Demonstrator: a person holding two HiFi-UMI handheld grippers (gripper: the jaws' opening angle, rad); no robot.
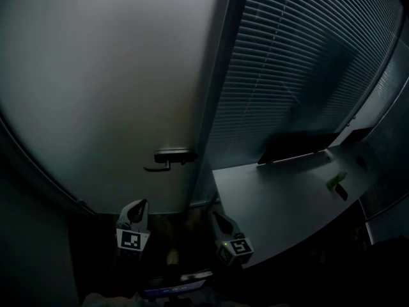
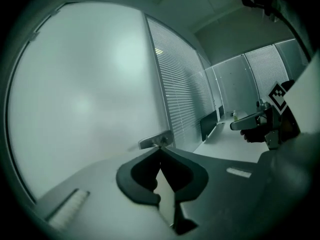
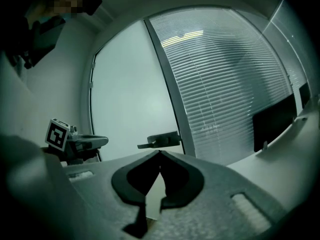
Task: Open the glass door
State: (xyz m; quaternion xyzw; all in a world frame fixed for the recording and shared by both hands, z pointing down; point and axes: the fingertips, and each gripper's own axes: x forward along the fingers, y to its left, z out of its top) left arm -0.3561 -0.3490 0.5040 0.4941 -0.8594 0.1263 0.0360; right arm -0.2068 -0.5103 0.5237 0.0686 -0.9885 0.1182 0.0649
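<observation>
The frosted glass door (image 1: pixel 102 88) fills the left of the head view, and its dark lever handle (image 1: pixel 169 158) sits near the door's right edge by the metal frame (image 1: pixel 214 114). My left gripper (image 1: pixel 141 204) is below the handle and apart from it, shut on nothing. My right gripper (image 1: pixel 216 216) hangs lower right of the handle near the frame's foot, its jaw tips together and empty. In the left gripper view the handle (image 2: pixel 155 141) lies just beyond the closed tips (image 2: pixel 160 148). The right gripper view shows the handle (image 3: pixel 161 140) ahead of its tips (image 3: pixel 160 153).
A grey desk (image 1: pixel 287 200) stands close on the right, with a dark monitor (image 1: pixel 299 147) and a small green-marked object (image 1: pixel 337 184) on it. Slatted blinds (image 1: pixel 300 62) cover the glass wall behind it. The scene is dim.
</observation>
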